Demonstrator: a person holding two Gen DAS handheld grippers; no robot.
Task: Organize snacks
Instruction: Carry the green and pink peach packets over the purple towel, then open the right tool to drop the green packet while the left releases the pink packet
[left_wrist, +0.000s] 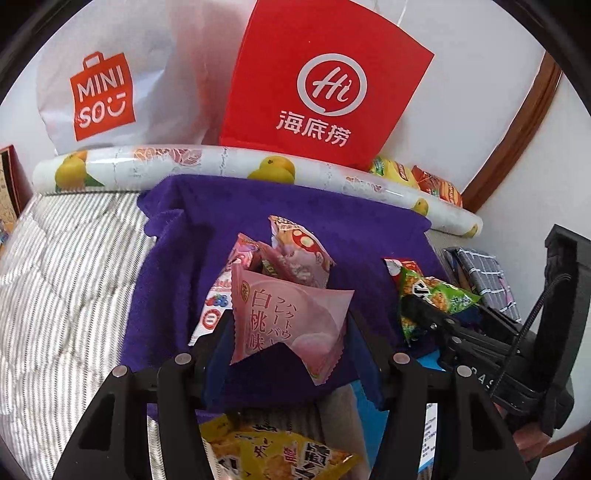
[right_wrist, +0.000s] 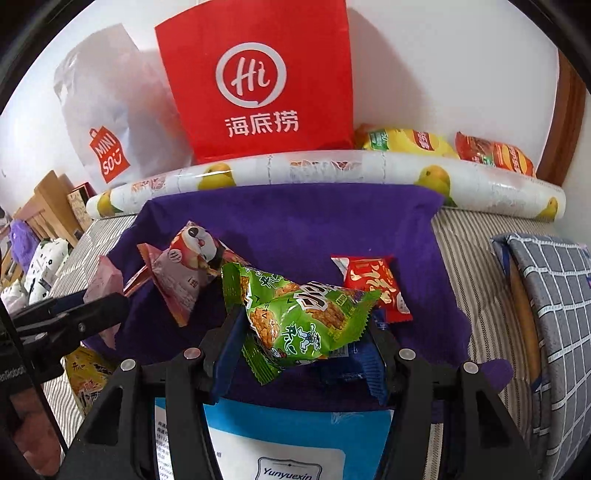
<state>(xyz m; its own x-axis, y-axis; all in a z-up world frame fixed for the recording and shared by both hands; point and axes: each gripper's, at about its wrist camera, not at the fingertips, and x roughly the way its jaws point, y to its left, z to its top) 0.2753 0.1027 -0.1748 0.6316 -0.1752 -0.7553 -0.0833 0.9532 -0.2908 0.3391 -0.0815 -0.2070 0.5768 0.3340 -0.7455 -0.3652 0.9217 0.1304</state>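
A pale pink crinkle-edged snack packet (left_wrist: 286, 317) printed with white peach lettering is held between the pads of the left tongs (left_wrist: 288, 332), which are part-closed upon it, above a purple towel (left_wrist: 332, 225) spread over a grey-and-white striped bed cover (left_wrist: 66, 266). A green foil rice-cracker packet (right_wrist: 306, 321) is clamped likewise in the part-closed right tongs (right_wrist: 301, 332), over the same towel.

Just ahead of the left tongs a cluster of pink and red packets (left_wrist: 295, 254) lies on the towel; ahead and right of the right tongs a small red packet (right_wrist: 373, 284) rests alone. Bare purple cloth is left open between these and the towel's far edge, which is bounded by a long white roll printed with yellow fruit (right_wrist: 332, 170). Beyond that roll a red paper bag with a white "Hi" emblem (right_wrist: 258, 85) and a white plastic bag with a red logo (left_wrist: 107, 92) stand against the wall; their contents cannot be seen. Right of the red bag, yellow and orange packets (right_wrist: 447, 147) lie behind the roll. Below the left tongs a yellow packet (left_wrist: 273, 450) lies at the towel's near edge.
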